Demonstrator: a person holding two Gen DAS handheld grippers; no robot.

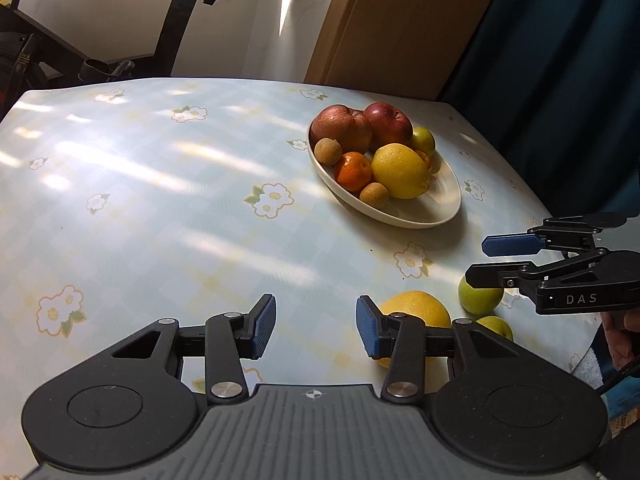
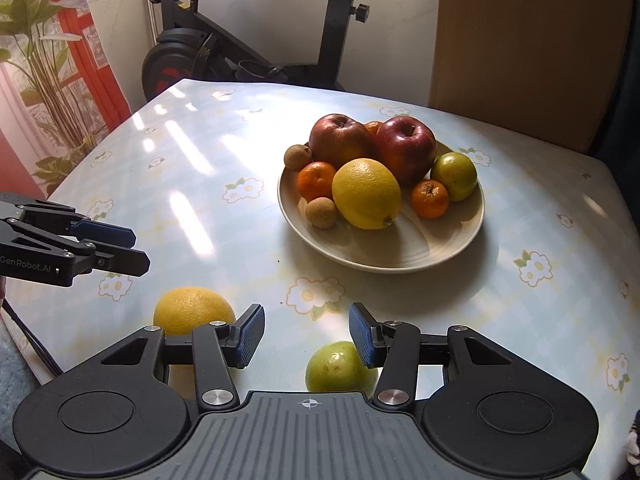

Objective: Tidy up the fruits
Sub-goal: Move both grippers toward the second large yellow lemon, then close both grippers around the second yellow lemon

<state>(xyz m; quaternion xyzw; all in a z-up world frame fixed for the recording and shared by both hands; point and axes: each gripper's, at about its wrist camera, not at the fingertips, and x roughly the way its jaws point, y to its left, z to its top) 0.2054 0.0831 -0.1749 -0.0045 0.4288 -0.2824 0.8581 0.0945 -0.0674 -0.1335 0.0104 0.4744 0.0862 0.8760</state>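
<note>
Floral table (image 2: 200, 184) bearing a bowl (image 2: 384, 256) of fruit; loose grapefruit (image 2: 192, 308) and green fruit (image 2: 340, 368) lie nearby. Left gripper (image 1: 316, 330) and right gripper (image 2: 306, 334) are held released, empty. The green fruit, seemingly nearest, should be straddled centrally before closing

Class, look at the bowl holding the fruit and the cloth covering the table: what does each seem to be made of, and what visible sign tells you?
Bowl: probably glazed ceramic, perhaps melamine; cream, smooth, faintly glossy rim.
Table cover: likely wipe-clean vinyl or oilcloth; printed flowers and sharp window glare suggest a slick coating.
</note>
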